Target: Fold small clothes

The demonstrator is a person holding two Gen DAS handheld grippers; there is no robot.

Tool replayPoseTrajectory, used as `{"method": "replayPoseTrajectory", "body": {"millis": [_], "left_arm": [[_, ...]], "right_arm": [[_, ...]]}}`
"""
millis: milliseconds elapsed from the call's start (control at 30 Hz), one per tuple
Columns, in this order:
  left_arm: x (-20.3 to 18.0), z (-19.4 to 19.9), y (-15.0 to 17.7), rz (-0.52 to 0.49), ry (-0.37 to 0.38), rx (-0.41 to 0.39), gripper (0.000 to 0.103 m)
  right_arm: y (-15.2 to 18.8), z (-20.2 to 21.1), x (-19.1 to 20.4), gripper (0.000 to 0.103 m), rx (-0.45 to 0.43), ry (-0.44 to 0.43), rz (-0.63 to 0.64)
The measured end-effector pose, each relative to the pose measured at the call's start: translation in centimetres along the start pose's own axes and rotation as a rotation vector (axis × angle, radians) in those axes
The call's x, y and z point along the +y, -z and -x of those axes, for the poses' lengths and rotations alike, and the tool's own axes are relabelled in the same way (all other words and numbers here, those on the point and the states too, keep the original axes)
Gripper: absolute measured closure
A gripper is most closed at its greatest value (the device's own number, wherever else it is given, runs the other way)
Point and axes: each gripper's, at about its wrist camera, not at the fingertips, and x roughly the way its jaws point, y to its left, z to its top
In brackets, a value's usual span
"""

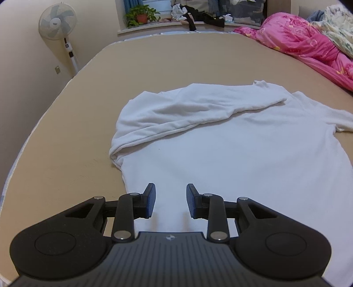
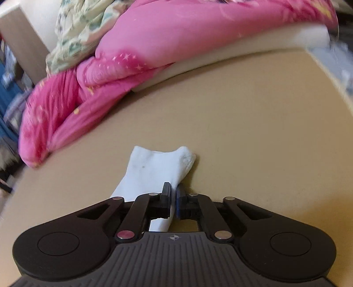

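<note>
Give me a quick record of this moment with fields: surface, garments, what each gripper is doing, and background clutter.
surface: tan bed sheet
garment 1: white T-shirt, spread flat, one side folded over its middle
garment 2: white sock, flat on the sheet
left gripper: open, above the T-shirt's hem, gripping nothing
right gripper: closed on the sock's edge
background: pink quilt, standing fan, potted plant on the sill
</note>
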Motion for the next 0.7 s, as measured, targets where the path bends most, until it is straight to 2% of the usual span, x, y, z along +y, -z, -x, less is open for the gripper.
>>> {"method": "replayPoseTrajectory", "body": {"millis": [100,167,267,367,400,467,567,633,700], "left_arm": [[0.4,0.1,-0.2,0.026,0.012,-0.006,0.068],[0.7,0.3,-0.2,0.042,0.013,-0.012,0.068],[1.1,0.9,-0.2,0.059,0.012,-0.025,0.068],[1.6,1.6,-0.1,0.068,0.010,-0.037,0.068],[1.7,1.8,0.0,0.073,0.011,-0.041,0.068],[1.9,2.3,0.1,0.085,0.013,-0.048,0.068],[2.2,3.2,0.3,0.108,0.027,-0.056,0.068],[2.1,3.7,0.4,0.113,0.038,-0.062,0.068],[1.7,4.1,0.6,0.099,0.037,-0.070,0.068]], "right_arm": [[-0.5,3.8,1.7,0.086,-0.057,0.024,0.012],[-0.6,6.8,3.4,0.085,-0.071,-0.008,0.036],[-0.2,12.6,6.7,0.082,-0.075,-0.166,0.091],[1.5,19.4,10.4,0.075,-0.043,-0.381,0.225],[2.4,21.9,11.2,0.069,-0.014,-0.459,0.276],[4.6,26.0,12.4,0.063,0.085,-0.592,0.384],[8.5,29.9,12.9,0.062,0.254,-0.720,0.528],[11.3,30.9,12.7,0.062,0.355,-0.750,0.598],[14.9,30.8,12.2,0.062,0.431,-0.739,0.694]]}}
